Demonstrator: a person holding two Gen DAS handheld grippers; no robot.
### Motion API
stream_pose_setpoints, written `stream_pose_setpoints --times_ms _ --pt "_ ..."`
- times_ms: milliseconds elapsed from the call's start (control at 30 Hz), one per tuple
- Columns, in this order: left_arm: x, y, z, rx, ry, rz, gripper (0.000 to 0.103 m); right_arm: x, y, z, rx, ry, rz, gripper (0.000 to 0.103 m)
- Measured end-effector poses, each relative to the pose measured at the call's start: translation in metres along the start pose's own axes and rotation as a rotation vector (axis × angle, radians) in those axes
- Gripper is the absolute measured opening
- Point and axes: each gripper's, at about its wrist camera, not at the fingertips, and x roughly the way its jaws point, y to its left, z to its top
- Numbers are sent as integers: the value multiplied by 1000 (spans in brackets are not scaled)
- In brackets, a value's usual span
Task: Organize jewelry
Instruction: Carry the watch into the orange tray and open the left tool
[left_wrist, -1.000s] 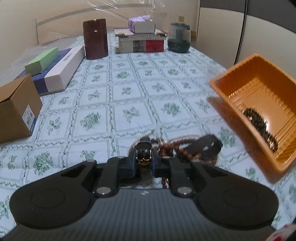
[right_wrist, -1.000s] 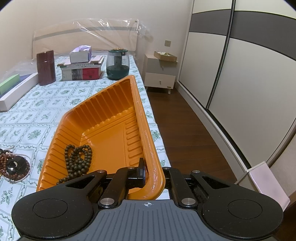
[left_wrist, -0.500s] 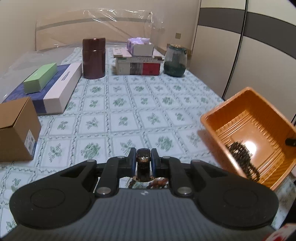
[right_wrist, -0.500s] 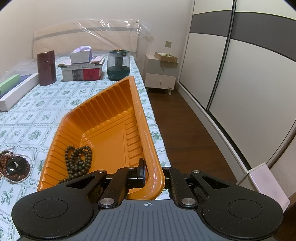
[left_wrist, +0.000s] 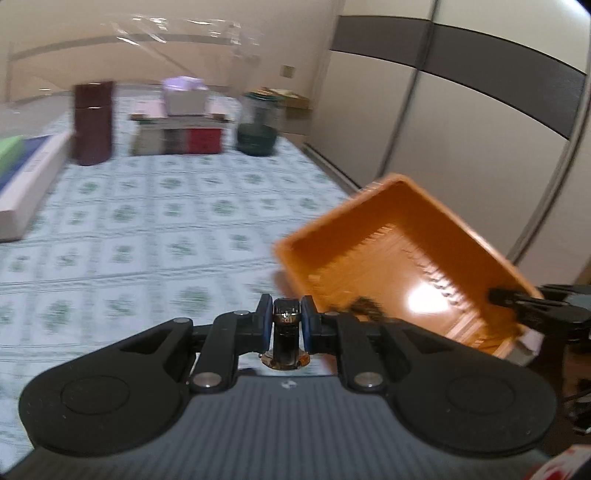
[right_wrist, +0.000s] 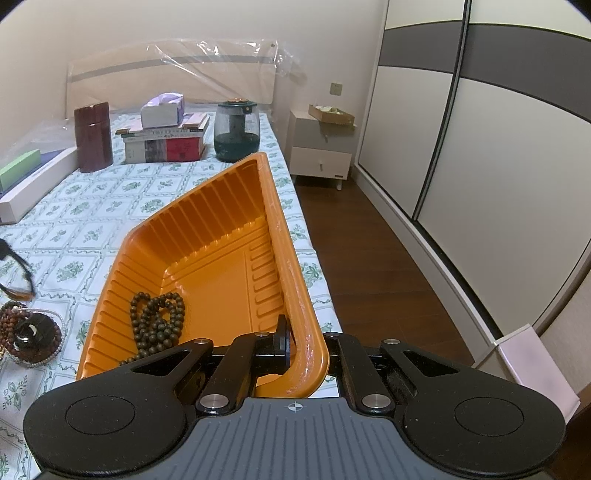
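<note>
My left gripper (left_wrist: 287, 314) is shut on the black strap of a watch (left_wrist: 285, 332), whose round face hangs below the blue pads. It hovers above the bed, just left of the orange tray (left_wrist: 406, 229). This view is blurred. My right gripper (right_wrist: 301, 350) is shut on the near rim of the orange tray (right_wrist: 221, 258) and tilts it up off the bed. A dark bead bracelet (right_wrist: 157, 321) lies in the tray. The hanging watch (right_wrist: 16, 273) shows at the left edge of the right wrist view. A pile of reddish-brown beads (right_wrist: 31, 339) sits on the bedsheet.
At the head of the bed stand a maroon canister (right_wrist: 92, 136), stacked books with a tissue box (right_wrist: 164, 140) and a green jar (right_wrist: 236, 131). Long boxes (right_wrist: 33, 177) lie on the left. The bed edge, wooden floor, nightstand (right_wrist: 321, 147) and wardrobe are on the right.
My left gripper has lifted the watch off the bead pile and swung up and right toward the tray. The right gripper and tray have stayed still.
</note>
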Motion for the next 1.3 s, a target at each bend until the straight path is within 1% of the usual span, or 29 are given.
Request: stream_pose_setpoints --times_ms 167,267,367,533,700,733,767,800,900,1000,1067,1133,1300 --pt "20 -45 -4 40 36 -116 14 0 0 -1 0 0 0 6" --pt "32 -67 -9 63 58 -162 14 1 0 -2 3 1 1 6" --pt "41 -80 -15 72 81 -200 14 1 -1 -3 5 0 2 6" --pt "55 -92 -22 92 117 -223 14 1 -1 -2 6 0 4 6" --pt "60 -97 -26 99 132 -223 14 1 -2 -3 8 0 5 6" --pt "60 -96 -25 88 128 -231 15 1 -2 -3 7 0 6 6" --pt "59 -94 -23 77 121 -235 19 1 -2 -3 7 1 6 6" --pt "57 -92 -22 74 116 -237 20 1 -2 -3 7 1 5 6" --pt "49 -82 -16 72 91 -202 20 1 -1 -3 5 0 7 6" --pt "35 -57 -12 33 59 -140 21 0 -2 -3 10 -2 9 6" --pt "25 -36 -11 9 38 -84 22 -1 -2 -3 10 -4 9 6" --pt "13 -13 -12 -15 19 -12 24 -1 -2 -4 9 -3 8 6" --pt "-17 43 -23 -92 -19 144 26 -1 -1 -4 8 -3 6 6"
